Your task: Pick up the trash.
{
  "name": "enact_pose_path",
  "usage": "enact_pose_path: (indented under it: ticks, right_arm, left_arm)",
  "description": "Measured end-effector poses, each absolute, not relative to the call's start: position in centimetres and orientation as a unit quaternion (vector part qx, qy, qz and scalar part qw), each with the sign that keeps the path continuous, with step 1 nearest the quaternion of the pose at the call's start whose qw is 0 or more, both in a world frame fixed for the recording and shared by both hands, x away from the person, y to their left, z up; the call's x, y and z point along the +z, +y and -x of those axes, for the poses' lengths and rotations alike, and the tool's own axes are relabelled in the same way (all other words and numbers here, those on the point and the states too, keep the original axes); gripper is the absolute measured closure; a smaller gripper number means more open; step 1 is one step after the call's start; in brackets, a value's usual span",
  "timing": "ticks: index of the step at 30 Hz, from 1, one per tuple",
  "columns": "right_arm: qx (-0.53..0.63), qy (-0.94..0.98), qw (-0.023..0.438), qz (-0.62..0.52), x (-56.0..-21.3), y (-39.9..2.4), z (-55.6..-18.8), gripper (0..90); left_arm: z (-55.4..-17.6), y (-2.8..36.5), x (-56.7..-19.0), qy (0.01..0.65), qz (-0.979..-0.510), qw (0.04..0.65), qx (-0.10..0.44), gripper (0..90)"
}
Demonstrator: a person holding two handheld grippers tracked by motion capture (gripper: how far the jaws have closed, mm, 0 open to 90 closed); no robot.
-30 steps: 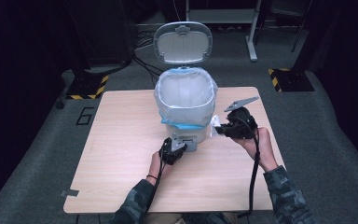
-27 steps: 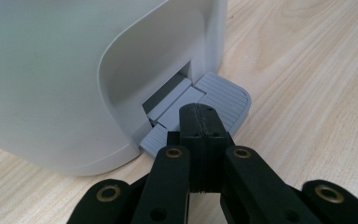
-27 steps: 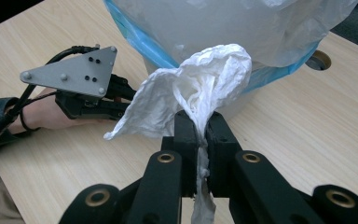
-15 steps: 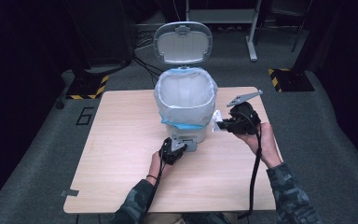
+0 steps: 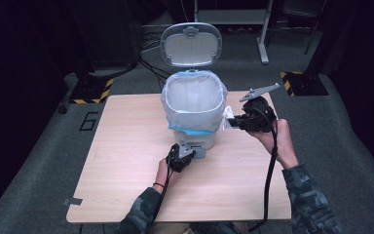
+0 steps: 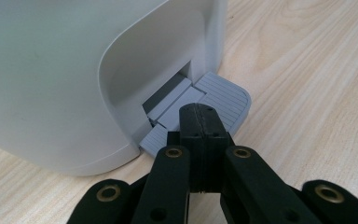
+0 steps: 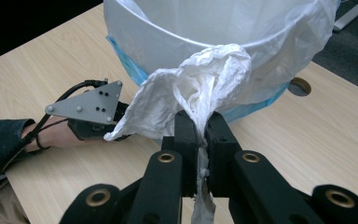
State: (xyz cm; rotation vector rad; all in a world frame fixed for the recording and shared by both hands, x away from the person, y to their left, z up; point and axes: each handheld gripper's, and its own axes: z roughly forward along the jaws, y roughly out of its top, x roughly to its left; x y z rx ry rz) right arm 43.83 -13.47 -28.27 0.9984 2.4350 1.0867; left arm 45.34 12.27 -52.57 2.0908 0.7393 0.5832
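A small white pedal bin [image 5: 195, 114] stands mid-table with its lid [image 5: 191, 44] raised and a clear liner bag with a blue band [image 7: 242, 42] over its rim. My left gripper [image 5: 182, 155] is shut, its tips pressing down on the bin's grey foot pedal [image 6: 219, 95]. My right gripper [image 5: 233, 121] is lifted just right of the bin's rim, shut on a crumpled white tissue [image 7: 191, 93] that hangs in front of the liner.
The wooden table [image 5: 126, 146] has bare room to the left of the bin and along its near edge. A round cable hole [image 7: 299, 86] sits in the tabletop beside the bin. Dark floor, hazard-striped stands and a grey frame lie beyond the far edge.
My right gripper has risen and moved toward the bin's rim, carrying the tissue with it. The left gripper has stayed on the pedal and the lid has stayed up.
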Motion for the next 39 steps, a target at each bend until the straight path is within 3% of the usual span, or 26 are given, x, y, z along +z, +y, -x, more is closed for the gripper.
enact_pose_path:
  ticks: [39]
  right_arm:
    - [0.364,0.859,0.167,-0.318,-21.9,-10.0,-47.2,85.3]
  left_arm:
    - [-45.3,12.2,-52.6,0.295,-0.830,0.412,0.232,90.0]
